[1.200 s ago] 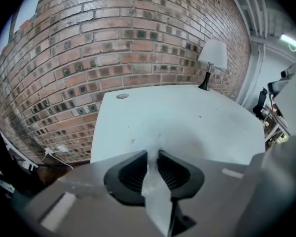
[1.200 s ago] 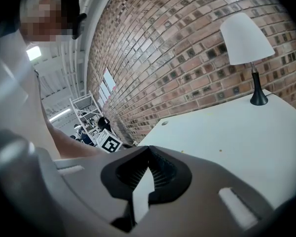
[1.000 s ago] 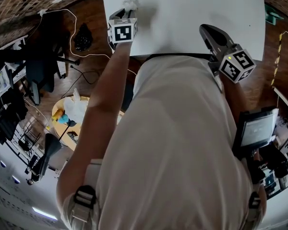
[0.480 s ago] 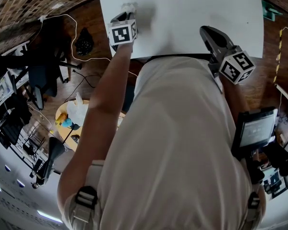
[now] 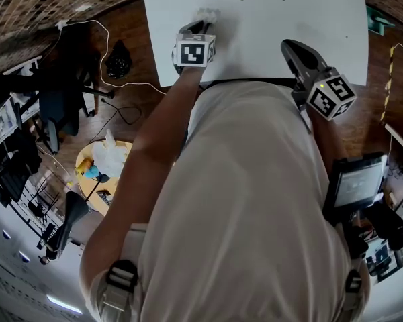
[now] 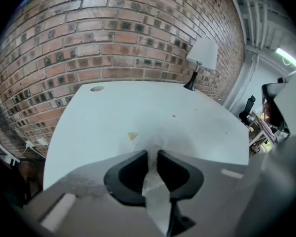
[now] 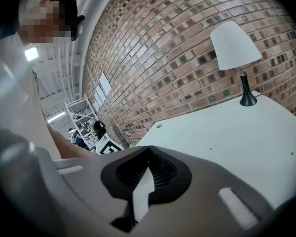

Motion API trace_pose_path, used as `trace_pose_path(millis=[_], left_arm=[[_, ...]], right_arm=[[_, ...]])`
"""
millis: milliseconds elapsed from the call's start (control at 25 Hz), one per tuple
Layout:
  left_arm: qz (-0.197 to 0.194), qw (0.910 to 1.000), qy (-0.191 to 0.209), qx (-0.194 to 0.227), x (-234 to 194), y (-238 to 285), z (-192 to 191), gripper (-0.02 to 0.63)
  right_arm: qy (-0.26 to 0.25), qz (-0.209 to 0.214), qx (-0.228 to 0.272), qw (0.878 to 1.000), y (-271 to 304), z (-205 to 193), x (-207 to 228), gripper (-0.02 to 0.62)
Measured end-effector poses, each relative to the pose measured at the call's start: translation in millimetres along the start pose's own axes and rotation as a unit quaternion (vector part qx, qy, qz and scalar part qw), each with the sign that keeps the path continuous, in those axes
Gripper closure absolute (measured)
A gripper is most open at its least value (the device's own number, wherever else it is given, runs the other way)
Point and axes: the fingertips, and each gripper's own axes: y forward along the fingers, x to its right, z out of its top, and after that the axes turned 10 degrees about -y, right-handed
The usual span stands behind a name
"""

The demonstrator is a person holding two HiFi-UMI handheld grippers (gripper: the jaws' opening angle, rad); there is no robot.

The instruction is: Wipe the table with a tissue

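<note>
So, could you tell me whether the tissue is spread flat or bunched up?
Bunched up: the tissue is a crumpled wad pinched between the pads of the left gripper, and its puffed end rests on the table.

The table (image 5: 289, 19) is bare almost all over, so a gripper could pass freely across its middle and far side, over only a few small specks (image 6: 132, 136) and a flat round hole (image 6: 96, 88) near the far left corner. A lamp (image 6: 197, 65) stands at the far right corner (the one tall thing on the top), and the brick wall (image 6: 113, 38) closes off the far edge. Along the near edge the left gripper (image 5: 203, 25) with its tissue (image 5: 207, 13) and the right gripper (image 5: 287, 43) sit well apart, bare top between them.
</note>
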Motion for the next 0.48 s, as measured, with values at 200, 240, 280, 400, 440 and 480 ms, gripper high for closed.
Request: trace_pose_path(millis=[200,240,280,400,440,480], left_arm=[[-0.061,0.9976,0.011,-0.032,34.8,-0.9,-9.4,0.540],[-0.075,0.9965,0.012,-0.034,41.4,-2.2,-12.4,0.540],[-0.091,0.9952,0.012,-0.035,48.5,-3.4,-15.5,0.540],[-0.136,0.9903,0.006,-0.028,68.8,-8.2,-21.5,0.540],[-0.147,0.9888,0.001,-0.026,72.7,-9.5,-23.6,0.540],[-0.154,0.9878,-0.006,-0.023,74.2,-11.0,-25.6,0.540]], right_arm=[[0.001,-0.003,0.003,1.000,0.6,1.6,-3.2,0.588],[0.002,-0.005,0.005,1.000,1.0,1.7,-4.1,0.588],[0.002,-0.008,0.006,1.000,1.1,1.9,-4.8,0.588],[0.003,-0.016,0.010,1.000,-0.1,2.6,-4.7,0.588],[0.004,-0.019,0.011,1.000,-0.9,2.8,-4.7,0.588],[0.005,-0.022,0.012,1.000,-2.2,2.6,-5.0,0.588]])
